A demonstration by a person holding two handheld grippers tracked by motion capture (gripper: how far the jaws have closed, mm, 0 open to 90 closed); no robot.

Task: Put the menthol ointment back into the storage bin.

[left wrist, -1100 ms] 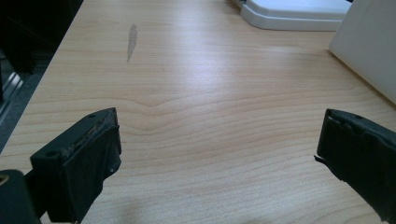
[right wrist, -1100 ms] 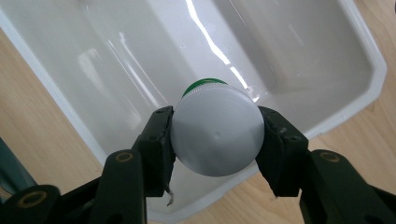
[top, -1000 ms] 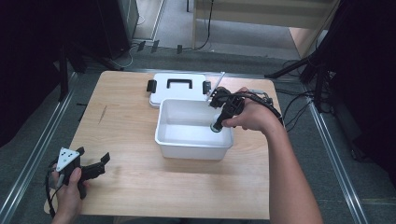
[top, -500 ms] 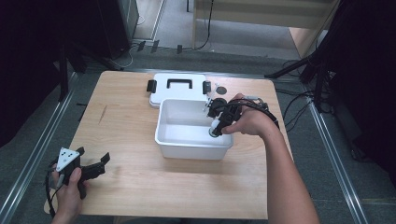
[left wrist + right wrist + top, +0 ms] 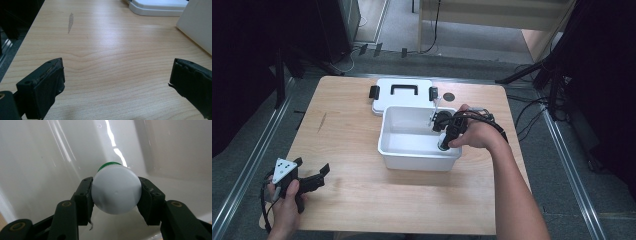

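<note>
Bright table under overhead light, dark surroundings, soft detail throughout.

In the high view the table is evenly lit from above while the room's left and right edges fall to near black; the white bin and its lid are close to overexposed; shadows beneath them are short and faint; the whole picture is slightly soft; in the left gripper view the wood grain is sharp mid-frame, the left tool looms dark and a little blurred at the bottom corners, and a dim shadow lies along the bottom edge; in the right gripper view bright streaks of glare run down the glossy bin wall; the white cap is evenly lit and the right tool is fairly sharp.
</note>
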